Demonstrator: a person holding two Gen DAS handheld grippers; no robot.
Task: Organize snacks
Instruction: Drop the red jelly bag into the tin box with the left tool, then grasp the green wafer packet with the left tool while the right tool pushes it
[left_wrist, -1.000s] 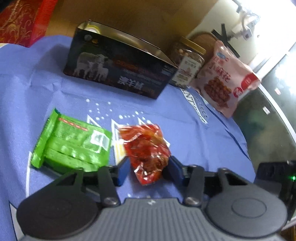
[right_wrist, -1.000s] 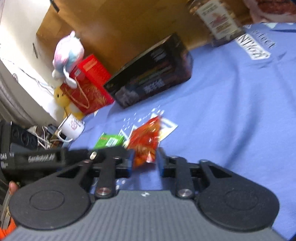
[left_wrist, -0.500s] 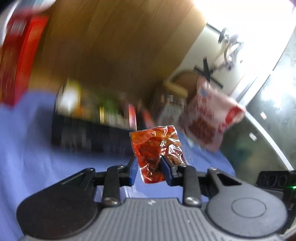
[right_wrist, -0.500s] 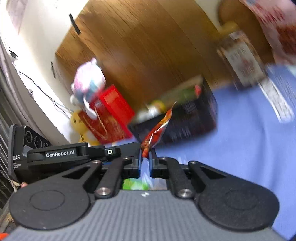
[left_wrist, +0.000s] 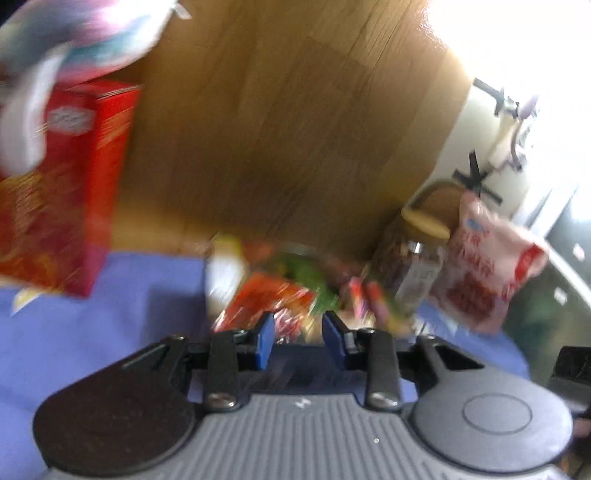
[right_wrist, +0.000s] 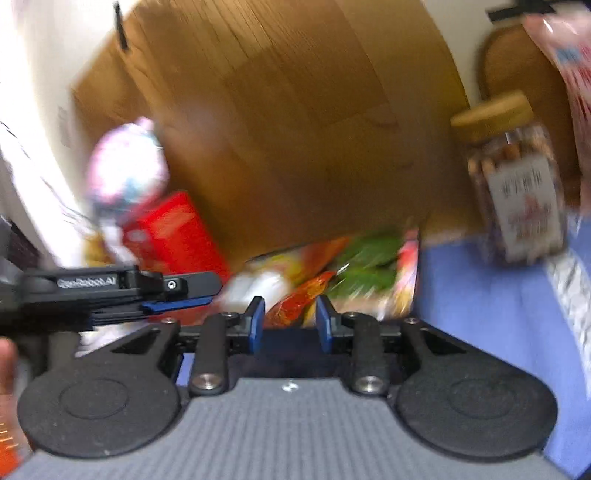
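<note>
Both views are blurred by motion. The red snack packet (left_wrist: 266, 302) lies among other snacks in the open dark box (left_wrist: 295, 350), just beyond my left gripper (left_wrist: 298, 336), whose blue pads stand apart with nothing between them. It also shows in the right wrist view (right_wrist: 299, 301), in front of my right gripper (right_wrist: 288, 325), which is open and empty above the box's near wall (right_wrist: 291, 339). The left gripper (right_wrist: 181, 295) reaches in from the left in that view. Green and yellow packets (right_wrist: 365, 269) fill the box.
A jar with a wooden lid (right_wrist: 517, 184) and a pink-white snack bag (left_wrist: 484, 269) stand right of the box. A red carton (left_wrist: 55, 192) with a plush toy (right_wrist: 125, 170) stands at the left. The blue cloth (right_wrist: 498, 314) covers the table. A wooden panel is behind.
The left gripper carried the red packet up and over to the box, then opened and let it go. It now lies inside. The right gripper also opened; both moved closer to the box.
</note>
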